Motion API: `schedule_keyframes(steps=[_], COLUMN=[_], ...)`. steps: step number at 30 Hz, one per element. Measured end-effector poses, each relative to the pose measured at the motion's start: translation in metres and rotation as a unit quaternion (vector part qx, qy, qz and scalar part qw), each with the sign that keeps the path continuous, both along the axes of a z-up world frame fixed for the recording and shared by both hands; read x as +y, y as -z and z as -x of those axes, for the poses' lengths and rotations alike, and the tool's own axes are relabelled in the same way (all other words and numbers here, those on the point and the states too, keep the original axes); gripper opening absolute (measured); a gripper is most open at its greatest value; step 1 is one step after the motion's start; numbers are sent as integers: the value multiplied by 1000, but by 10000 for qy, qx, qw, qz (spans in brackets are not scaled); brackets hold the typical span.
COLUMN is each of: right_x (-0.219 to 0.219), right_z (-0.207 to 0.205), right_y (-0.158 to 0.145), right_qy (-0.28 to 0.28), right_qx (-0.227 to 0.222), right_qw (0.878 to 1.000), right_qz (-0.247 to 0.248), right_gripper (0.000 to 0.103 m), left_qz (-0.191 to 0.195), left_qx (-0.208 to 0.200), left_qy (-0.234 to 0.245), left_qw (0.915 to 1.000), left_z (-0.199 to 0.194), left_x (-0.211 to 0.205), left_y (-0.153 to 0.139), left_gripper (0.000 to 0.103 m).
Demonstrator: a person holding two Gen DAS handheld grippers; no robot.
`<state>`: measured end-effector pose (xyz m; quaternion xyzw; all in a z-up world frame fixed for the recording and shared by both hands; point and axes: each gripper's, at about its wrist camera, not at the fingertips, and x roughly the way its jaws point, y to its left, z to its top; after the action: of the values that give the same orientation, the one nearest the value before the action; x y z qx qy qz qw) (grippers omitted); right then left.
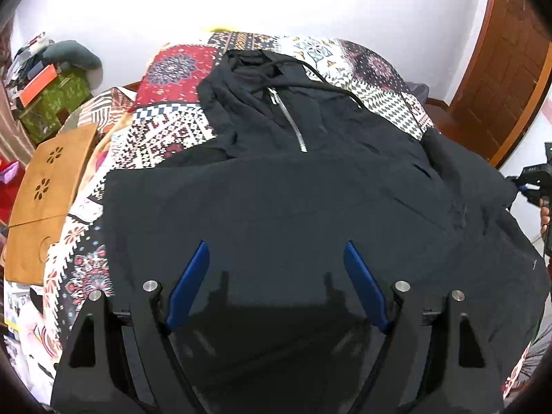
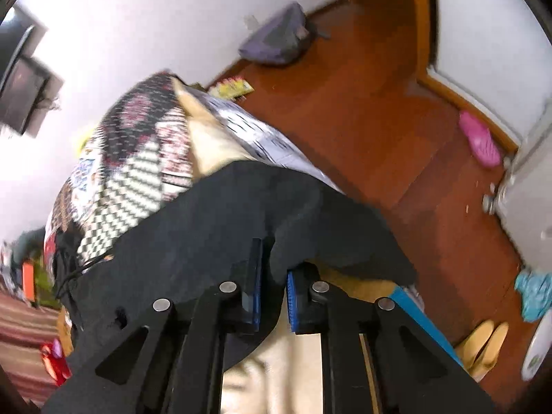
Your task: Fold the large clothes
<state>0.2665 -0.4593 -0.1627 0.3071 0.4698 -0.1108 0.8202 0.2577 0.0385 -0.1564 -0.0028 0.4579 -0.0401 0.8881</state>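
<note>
Black hooded jacket (image 1: 283,186) lies spread on the patterned quilt (image 1: 165,127) on the bed, long axis running 6-to-12 in the left wrist view, hood and zipper (image 1: 291,120) at 12, lower body at 6 under the tool. Lower part looks already doubled up over the chest (a judgement, from the straight edge crossing just below the zipper).

Left gripper (image 1: 276,276): jaws spread wide, blue pads (image 1: 191,283) hovering over the flat dark cloth, holding nothing; contact with the fabric can't be told.

Right gripper (image 2: 274,289): jaws narrow, pinching a bunch of the jacket's right side, likely the sleeve (image 2: 310,220), off the bed edge over the wooden floor (image 2: 396,120). In the left view it shows at 3 o'clock (image 1: 533,186).

Coming move probably turns on this: the held side lies at 3 from the body, so it folds inward toward 9. Right hand is the nearer one.
</note>
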Motion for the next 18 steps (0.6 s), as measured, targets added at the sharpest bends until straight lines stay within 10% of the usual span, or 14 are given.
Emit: schedule_keyframes(steps=[11, 18], right_x=[127, 232], right_z=[1, -9], right_y=[-130, -112], right_qy=[-1721, -2935], right_qx=[-1338, -1145], right_qw=[9743, 9466], right_qz=[566, 685], right_gripper=[8, 9], left_qz=[17, 45], left_qx=[-278, -333], left_qy=[-17, -4], left_qw=[9996, 9994], left_z=[28, 40], left_x=[21, 31], left_y=[-19, -23], left_gripper=[80, 80])
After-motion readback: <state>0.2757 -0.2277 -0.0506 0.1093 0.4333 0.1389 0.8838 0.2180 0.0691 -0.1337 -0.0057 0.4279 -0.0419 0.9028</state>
